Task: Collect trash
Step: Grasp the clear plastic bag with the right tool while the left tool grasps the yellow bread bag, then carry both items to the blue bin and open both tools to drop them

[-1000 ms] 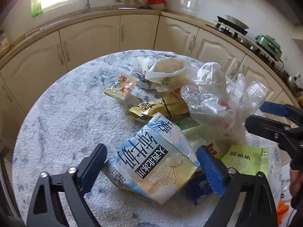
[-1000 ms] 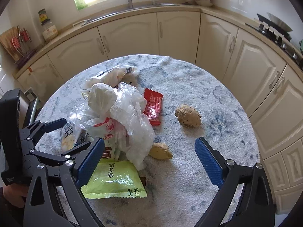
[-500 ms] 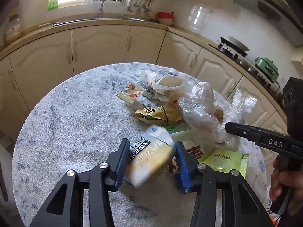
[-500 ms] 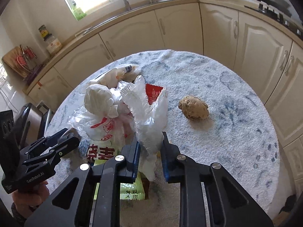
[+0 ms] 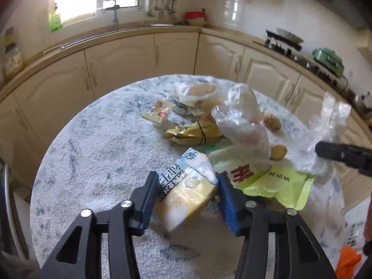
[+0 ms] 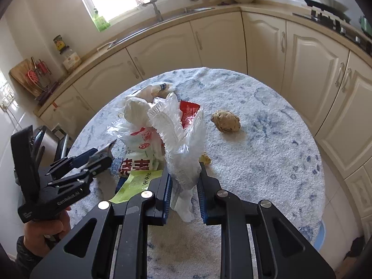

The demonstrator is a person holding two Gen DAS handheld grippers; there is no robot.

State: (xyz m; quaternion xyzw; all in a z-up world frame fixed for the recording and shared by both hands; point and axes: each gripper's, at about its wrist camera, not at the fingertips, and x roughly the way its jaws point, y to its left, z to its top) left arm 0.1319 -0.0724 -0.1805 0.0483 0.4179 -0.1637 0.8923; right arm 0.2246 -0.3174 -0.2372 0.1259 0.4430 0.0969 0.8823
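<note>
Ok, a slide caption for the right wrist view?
Right gripper pinches a clear plastic bag above the littered round table.

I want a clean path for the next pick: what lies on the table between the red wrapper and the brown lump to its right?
Nothing: in the right wrist view, bare table separates the red wrapper from the brown lump.

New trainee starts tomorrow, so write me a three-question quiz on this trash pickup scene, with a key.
1. True or false: the right gripper is shut on the clear plastic bag.
2. What lies alone on the table, right of that bag in the right wrist view? A. brown tuber B. cup C. spoon
3. Fill in: the flat packet just left of the right gripper is ___.
Key: 1 true; 2 A; 3 green.
</note>
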